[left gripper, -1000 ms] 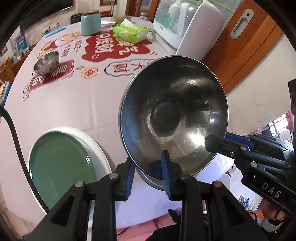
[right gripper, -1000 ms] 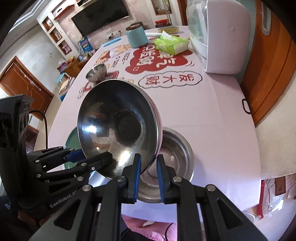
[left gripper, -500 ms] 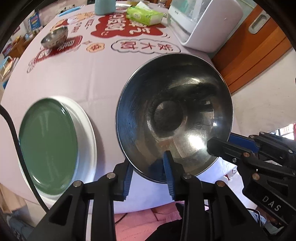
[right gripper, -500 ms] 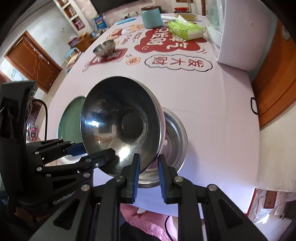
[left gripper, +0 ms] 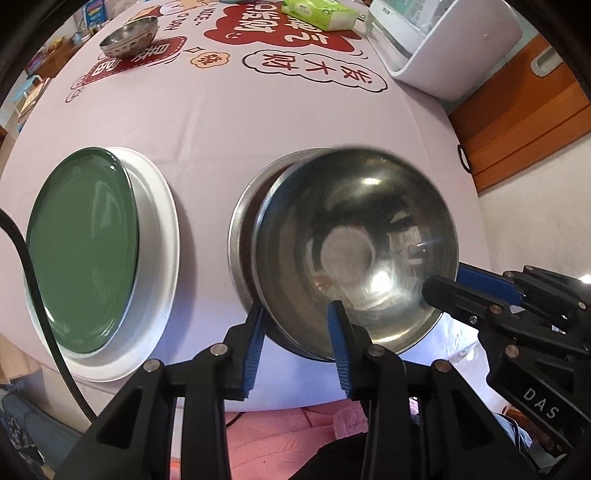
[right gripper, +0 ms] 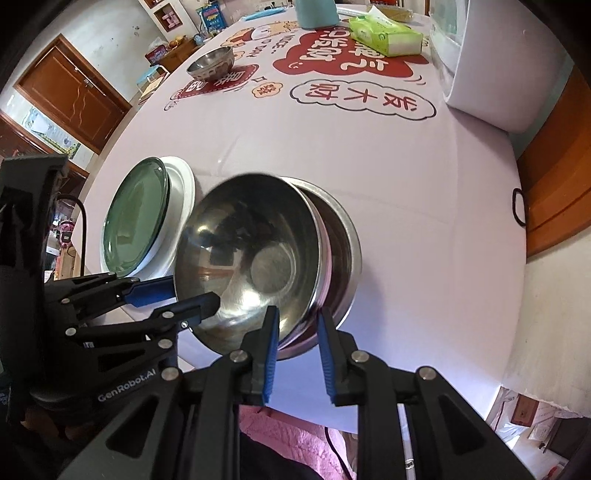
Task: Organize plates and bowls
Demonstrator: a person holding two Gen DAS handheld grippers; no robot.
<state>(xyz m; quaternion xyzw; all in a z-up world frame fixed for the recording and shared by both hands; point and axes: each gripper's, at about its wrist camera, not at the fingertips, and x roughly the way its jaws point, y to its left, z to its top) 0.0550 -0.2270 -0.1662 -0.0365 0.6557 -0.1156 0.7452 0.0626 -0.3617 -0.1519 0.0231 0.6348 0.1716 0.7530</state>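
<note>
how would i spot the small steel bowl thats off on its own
Start at the pink tablecloth and go to its far side, near the mint green canister. The small steel bowl sits alone on a red printed patch, far from the nested big bowls.

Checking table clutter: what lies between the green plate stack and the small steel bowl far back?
Only bare printed tablecloth lies between the green plate and the small steel bowl, seen in both wrist views.

I count three steel bowls: upper bowl (left gripper: 354, 254) tilted inside the lower bowl (left gripper: 242, 236), plus a small bowl (left gripper: 129, 37) far off. Two plates: green plate (left gripper: 81, 254) on white plate (left gripper: 159, 236). One tissue pack (right gripper: 384, 35) (green wrapper), one teal canister (right gripper: 316, 13).
</note>
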